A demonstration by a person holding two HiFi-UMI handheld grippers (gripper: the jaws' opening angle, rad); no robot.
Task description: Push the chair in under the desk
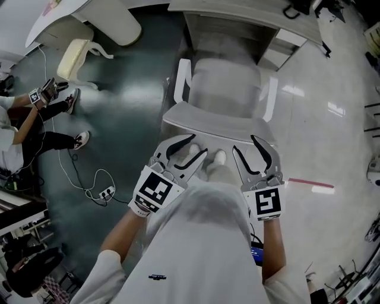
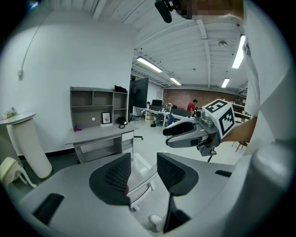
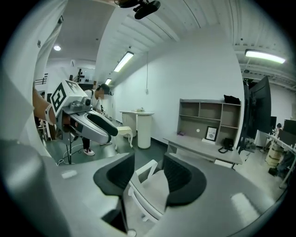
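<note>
Shiny floor holds a white chair by a grey desk. Left gripper and right gripper are open, holding nothing, just behind the chair.

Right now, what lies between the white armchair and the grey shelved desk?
Only bare floor; the right gripper view shows the white armchair standing apart from the grey desk.

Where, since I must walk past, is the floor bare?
Bare: pale glossy floor right of the white plastic chair, and dark floor between it and the cream chair. Crowded: lower left, white cable with power strip and a seated person's legs.
</note>
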